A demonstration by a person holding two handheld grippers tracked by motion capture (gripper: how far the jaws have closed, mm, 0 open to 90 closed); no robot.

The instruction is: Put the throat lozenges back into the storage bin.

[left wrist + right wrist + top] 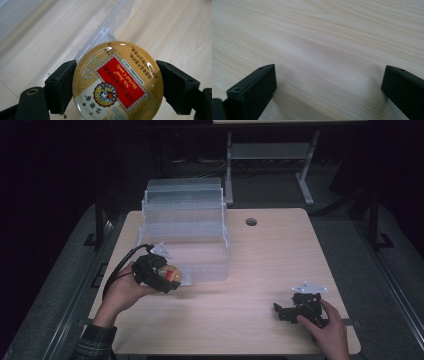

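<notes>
Jaws of our left gripper point(117, 82) pinch a round candy tin point(117, 82) between them, one jaw pressed on each side of its gold rim, the red label facing up. Just beyond those jaws stands a clear plastic box point(185, 230), its front corner near the tin. On our right gripper point(329, 85) the jaws stand spread wide, nothing between them, low over the bare wooden table point(324, 37).

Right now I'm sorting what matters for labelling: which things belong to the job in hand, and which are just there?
In the job:
left gripper, shut on the candy tin
clear plastic organizer beside it

Just there:
right gripper, open over bare table
</notes>
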